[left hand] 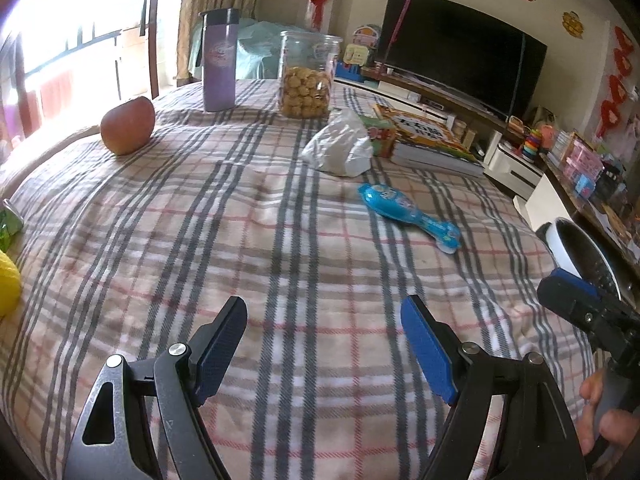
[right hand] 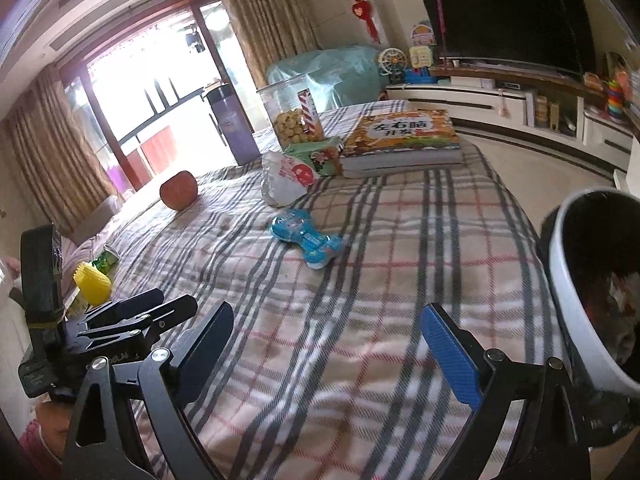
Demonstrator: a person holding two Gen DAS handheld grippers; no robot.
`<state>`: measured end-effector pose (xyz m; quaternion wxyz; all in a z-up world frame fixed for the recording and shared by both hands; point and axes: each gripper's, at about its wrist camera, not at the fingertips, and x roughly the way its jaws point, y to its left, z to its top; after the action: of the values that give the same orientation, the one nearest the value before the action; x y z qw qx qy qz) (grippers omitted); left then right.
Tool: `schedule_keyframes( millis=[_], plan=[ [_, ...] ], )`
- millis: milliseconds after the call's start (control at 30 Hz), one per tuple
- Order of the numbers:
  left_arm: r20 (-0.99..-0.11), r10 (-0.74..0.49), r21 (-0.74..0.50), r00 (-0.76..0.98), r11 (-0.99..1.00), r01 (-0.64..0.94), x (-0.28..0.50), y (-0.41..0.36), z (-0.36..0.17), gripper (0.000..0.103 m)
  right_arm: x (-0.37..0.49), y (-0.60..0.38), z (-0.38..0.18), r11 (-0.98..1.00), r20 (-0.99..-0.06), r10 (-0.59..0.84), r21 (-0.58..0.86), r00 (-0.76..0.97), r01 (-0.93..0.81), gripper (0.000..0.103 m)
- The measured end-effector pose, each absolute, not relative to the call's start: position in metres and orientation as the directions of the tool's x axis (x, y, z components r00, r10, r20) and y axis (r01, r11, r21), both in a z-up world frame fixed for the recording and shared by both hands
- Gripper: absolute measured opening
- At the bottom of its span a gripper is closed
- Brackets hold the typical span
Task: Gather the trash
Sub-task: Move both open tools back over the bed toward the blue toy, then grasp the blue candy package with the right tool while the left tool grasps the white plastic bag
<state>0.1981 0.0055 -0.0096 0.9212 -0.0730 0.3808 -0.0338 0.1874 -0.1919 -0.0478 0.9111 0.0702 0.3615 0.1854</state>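
On the plaid cloth lie a crumpled white bag [left hand: 340, 148] [right hand: 286, 180] and, nearer, a blue plastic wrapper [left hand: 404, 212] [right hand: 306, 236]. A yellow paper cup [right hand: 93, 282] and a green wrapper [right hand: 105, 260] sit at the cloth's left edge. A white bin with a dark inside [right hand: 568, 280] [left hand: 560, 240] stands off the right edge, with scraps in it. My left gripper [left hand: 324, 308] hovers open over bare cloth, well short of the blue wrapper. My right gripper [right hand: 330, 314] is open too, empty, just left of the bin.
Toward the back stand an apple [left hand: 128, 126], a purple bottle [left hand: 218, 60], a cookie jar [left hand: 306, 76], a green box [right hand: 316, 156] and stacked books [left hand: 432, 140]. Behind them are a TV on a low cabinet and a bright window. The two grippers hover side by side.
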Motion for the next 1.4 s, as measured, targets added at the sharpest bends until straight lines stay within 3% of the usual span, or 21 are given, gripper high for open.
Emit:
schedule_keyframes(
  millis=[1100,1200,1300,1367,1400],
  plan=[
    [-0.724,-0.135,-0.205,0.676,0.978,-0.025,0.269,0.043,-0.018,0.079,0.281,-0.127,-0.069,0.895,-0.717,0.396,0.162,0.573,-0.416,0.092],
    [-0.723,-0.141,-0.210,0.676,0.977,-0.022,0.278,0.042,-0.016,0.079,0.292,-0.121,-0.075,0.894,-0.744,0.380,0.143,0.550,-0.424,0.079],
    [-0.721,-0.144,-0.211,0.678,0.977,-0.018,0.287,0.039,-0.014,0.079,0.299,-0.115,-0.085,0.895,-0.780,0.350,0.116,0.519,-0.430,0.050],
    [-0.721,-0.147,-0.209,0.677,0.978,-0.010,0.295,0.034,-0.015,0.079,0.299,-0.117,-0.086,0.897,-0.779,0.350,0.120,0.521,-0.425,0.036],
    [-0.720,-0.148,-0.206,0.678,0.979,-0.004,0.298,0.032,-0.015,0.079,0.299,-0.120,-0.086,0.897,-0.778,0.358,0.134,0.516,-0.421,0.035]
  ],
)
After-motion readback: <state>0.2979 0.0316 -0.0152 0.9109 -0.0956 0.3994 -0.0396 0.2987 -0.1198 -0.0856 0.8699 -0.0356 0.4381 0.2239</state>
